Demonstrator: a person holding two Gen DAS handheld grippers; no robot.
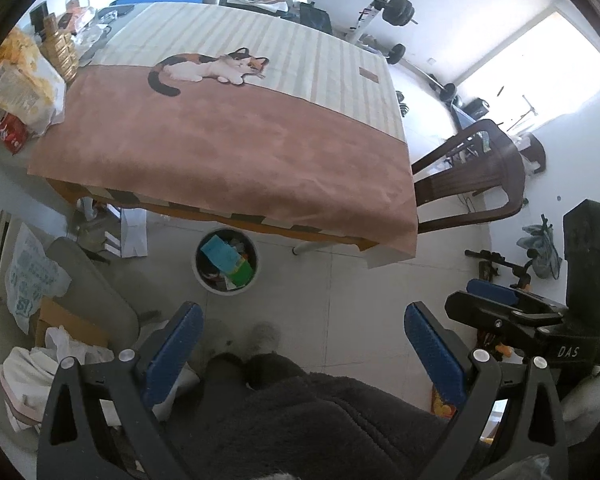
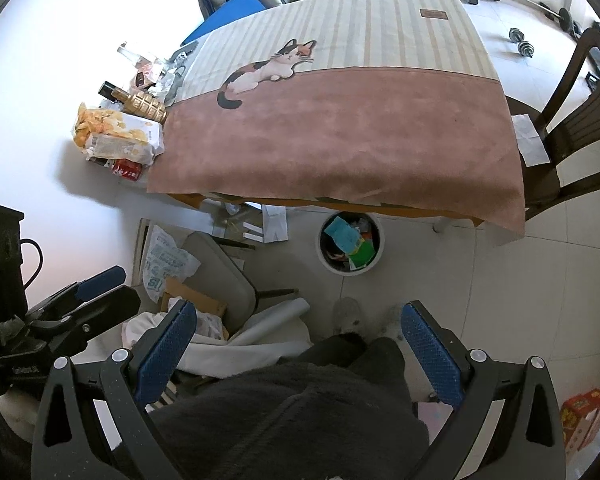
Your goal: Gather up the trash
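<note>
Left gripper (image 1: 300, 344): held high above the floor, blue-padded fingers (image 1: 176, 344) spread wide, nothing between them. It also shows at the left edge of the right wrist view.
Right gripper (image 2: 296, 344): same posture, fingers (image 2: 432, 352) wide apart and empty. Seen from the left wrist view, it sits at the right edge, just beside the left one.
Trash bin (image 1: 225, 261): round, white-walled, on the tiled floor at the near edge of the table, partly under the overhang. Upright.
Bin contents: light blue paper (image 1: 221, 255) on top, a green carton (image 1: 242, 273) beside it, darker scraps below; too jumbled to name further.
Table (image 2: 340, 128): covered by a cloth, pink on the near half, striped on the far half, with a printed calico cat (image 2: 268, 70) at the seam.
Left end of table: a snack bag (image 2: 118, 136), a red can (image 2: 127, 169) under it, a gold bottle (image 2: 142, 106) lying on its side, crumpled wrappers (image 2: 156, 76) farther back.
Chair, right: dark wooden chair (image 1: 472, 176) pulled near the table's right side; white paper (image 2: 530, 140) lies on its seat.
Floor, near left: grey chair (image 2: 224, 276), a printed plastic bag (image 2: 168, 264), a cardboard box (image 2: 192, 300), loose white sheets.
Person: dark fleece and trousers fill the near centre, grey slippers (image 2: 350, 314) on the tiles just short of the bin.
</note>
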